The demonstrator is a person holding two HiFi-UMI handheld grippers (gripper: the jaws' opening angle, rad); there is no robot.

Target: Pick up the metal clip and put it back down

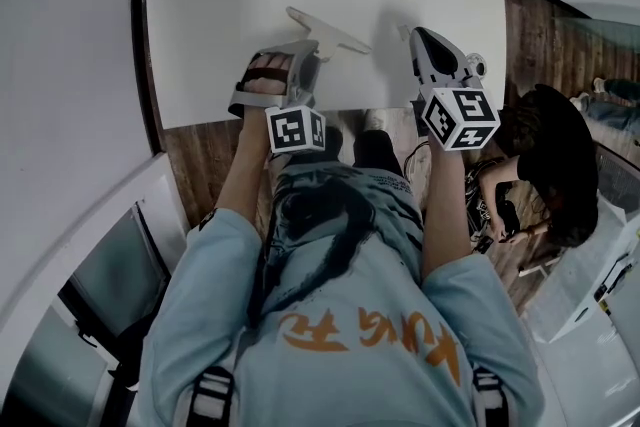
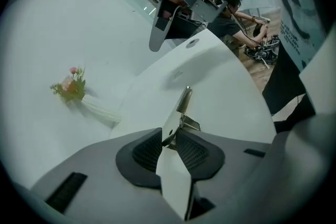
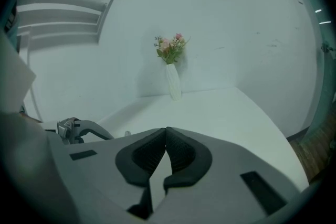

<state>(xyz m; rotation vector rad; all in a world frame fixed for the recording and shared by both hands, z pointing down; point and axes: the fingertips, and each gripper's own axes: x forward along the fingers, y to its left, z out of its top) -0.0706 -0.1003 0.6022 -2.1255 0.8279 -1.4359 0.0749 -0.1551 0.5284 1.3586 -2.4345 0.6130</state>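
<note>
The left gripper [image 2: 176, 132] was clamped on the metal clip [image 2: 182, 108]. Its pads pinched the clip's lower end, and the shiny arm poked up over the white table [image 2: 220, 86], centre of frame. Only the left gripper view gave us that. In the head view the clip couldn't be picked out, just both tools over the table's near edge.

The right gripper [image 3: 165, 136] had its jaws pressed together with nothing between them. Its view also caught a white vase [image 3: 172, 81] of pink flowers on the table by the wall, upper middle. The left gripper view had the vase at mid left.

Writing: orange characters ran across the person's pale blue shirt [image 1: 380, 255], lower centre of the head view, not readable. Black-and-white squares marked each marker cube [image 1: 295, 128].
</note>
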